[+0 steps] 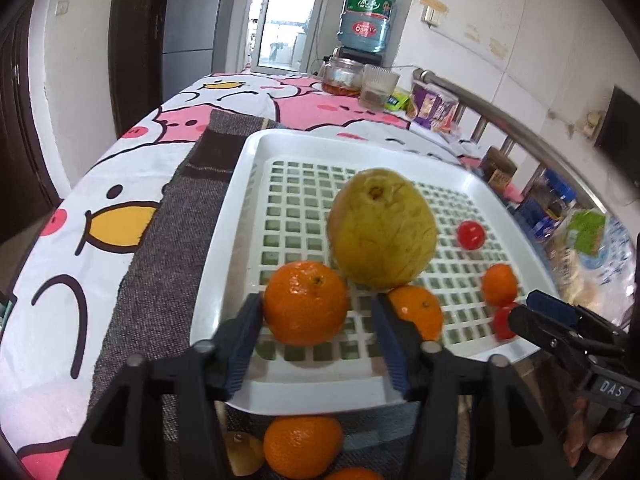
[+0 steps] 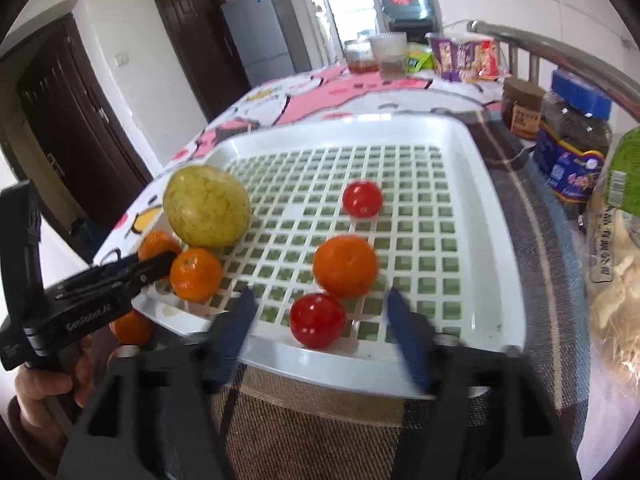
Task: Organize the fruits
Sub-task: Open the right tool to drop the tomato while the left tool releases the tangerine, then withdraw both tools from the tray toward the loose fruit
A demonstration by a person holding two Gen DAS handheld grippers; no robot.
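I am holding both claws over the near edge of the white tray (image 1: 224, 248), which is lying on a grey mat (image 1: 160, 248) on the desk. My left claw (image 1: 316, 344) is standing apart, its blue fingers (image 1: 244, 344) flanking a big orange (image 1: 306, 303) at the tray's near left corner; I cannot tell whether the pads are touching the peel. Just behind that orange the yellow-green pear (image 1: 382, 228) is sitting in the tray, with a second orange (image 1: 418, 310) tucked against its near side. My right claw (image 2: 320, 332) is also standing apart, with a red tomato (image 2: 318, 320) lying between its fingers (image 2: 236, 332) at the tray's near edge, apparently untouched. A third orange (image 2: 345, 266) is resting against the far side of that tomato, and another tomato (image 2: 362, 199) is lying alone nearer the tray's middle. In front of the tray, on the mat, one more orange (image 1: 302, 446) is waiting beside a yellowish fruit (image 1: 242, 454) that I cannot identify.
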